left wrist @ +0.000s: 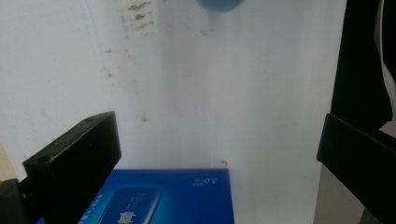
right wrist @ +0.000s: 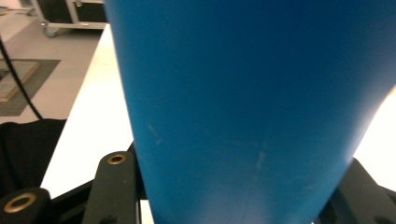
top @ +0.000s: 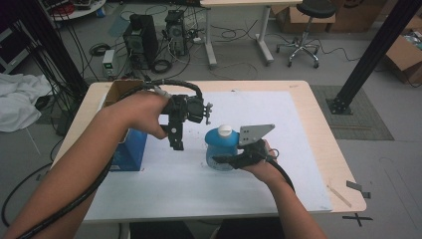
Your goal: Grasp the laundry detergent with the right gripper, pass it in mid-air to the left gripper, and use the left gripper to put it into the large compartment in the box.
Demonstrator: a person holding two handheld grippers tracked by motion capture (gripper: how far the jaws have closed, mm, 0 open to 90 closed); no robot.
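A blue bottle (top: 219, 148) with a white cap (top: 225, 130) is upright over the white mat (top: 278, 149). My right gripper (top: 224, 159) comes from the right and is shut on its lower body. In the right gripper view the bottle's blue wall (right wrist: 243, 93) sits between the two black jaws of that gripper (right wrist: 243, 186). My left gripper (top: 176, 142) hangs left of the bottle, pointing down at the mat, apart from it. Seen in the left gripper view, the left gripper (left wrist: 212, 140) is open and holds nothing. A blue box (left wrist: 173, 196) lies under it, with the bottle (left wrist: 219, 4) at the top edge.
The blue box (top: 130, 149) lies at the mat's left edge. A brown cardboard box (top: 119, 89) stands at the table's back left corner. Bits of tape (top: 358, 188) mark the front right corner. Computer towers (top: 142, 37) and a stool (top: 308, 30) are on the floor beyond.
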